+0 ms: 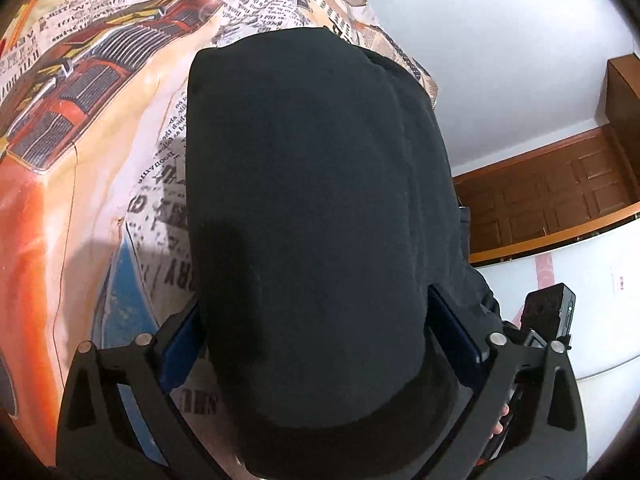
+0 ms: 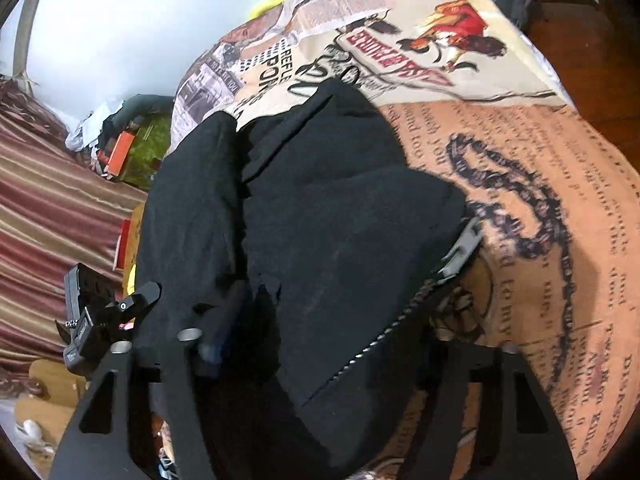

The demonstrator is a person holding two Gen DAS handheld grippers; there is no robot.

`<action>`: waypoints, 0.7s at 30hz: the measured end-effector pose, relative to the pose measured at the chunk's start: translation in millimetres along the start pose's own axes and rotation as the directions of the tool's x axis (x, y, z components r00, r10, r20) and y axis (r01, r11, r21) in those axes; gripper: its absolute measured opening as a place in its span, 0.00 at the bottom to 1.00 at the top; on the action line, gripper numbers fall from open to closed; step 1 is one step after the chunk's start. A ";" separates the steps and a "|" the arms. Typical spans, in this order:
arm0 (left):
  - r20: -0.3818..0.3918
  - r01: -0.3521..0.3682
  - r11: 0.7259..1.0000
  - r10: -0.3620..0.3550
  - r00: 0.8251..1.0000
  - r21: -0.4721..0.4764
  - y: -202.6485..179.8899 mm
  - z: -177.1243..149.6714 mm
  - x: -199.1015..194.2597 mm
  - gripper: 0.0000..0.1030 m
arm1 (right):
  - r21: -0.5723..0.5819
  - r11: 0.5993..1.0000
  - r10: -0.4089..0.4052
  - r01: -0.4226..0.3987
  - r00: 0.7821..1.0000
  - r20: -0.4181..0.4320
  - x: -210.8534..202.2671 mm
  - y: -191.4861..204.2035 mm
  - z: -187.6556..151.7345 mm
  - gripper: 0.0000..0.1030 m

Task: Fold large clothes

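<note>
A black garment (image 1: 312, 184) lies bunched on a bed sheet (image 1: 100, 128) printed with newspaper text and a red car. My left gripper (image 1: 316, 300) stands wide, its blue pads (image 1: 180, 344) on either side of the garment's near end, and the cloth fills the gap. In the right wrist view the same black garment (image 2: 328, 208), with a zipper (image 2: 400, 320) and a grey pull, drapes over my right gripper (image 2: 332, 304). One dark finger (image 2: 224, 316) shows through the folds. The other finger is hidden under the cloth.
The printed sheet (image 2: 540, 200) runs on past the garment. A brown wooden door (image 1: 560, 192) and a white wall lie beyond the bed's edge. A striped curtain (image 2: 48, 220) and clutter with an orange box (image 2: 120, 152) sit to the left.
</note>
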State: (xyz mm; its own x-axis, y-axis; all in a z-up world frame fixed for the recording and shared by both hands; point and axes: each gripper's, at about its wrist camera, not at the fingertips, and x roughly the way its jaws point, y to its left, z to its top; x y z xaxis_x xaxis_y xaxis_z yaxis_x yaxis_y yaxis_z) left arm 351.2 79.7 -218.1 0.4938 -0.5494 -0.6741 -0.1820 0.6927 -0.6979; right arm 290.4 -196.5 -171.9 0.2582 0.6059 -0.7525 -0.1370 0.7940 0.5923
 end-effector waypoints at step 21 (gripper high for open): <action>0.175 -0.036 0.991 0.013 0.984 0.129 -21.5 0.5 -115.1 0.76 | -0.191 0.981 0.002 0.011 0.998 0.068 -9.1 96.5 -3.0 0.19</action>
State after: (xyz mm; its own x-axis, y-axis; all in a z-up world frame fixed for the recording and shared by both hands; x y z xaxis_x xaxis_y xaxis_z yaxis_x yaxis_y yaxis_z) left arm 298.8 128.3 -125.4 0.6326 -0.4503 -0.6301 -0.0881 0.7665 -0.6362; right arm 272.0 -125.3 -108.8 0.3223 0.6025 -0.7301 -0.3145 0.7956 0.5178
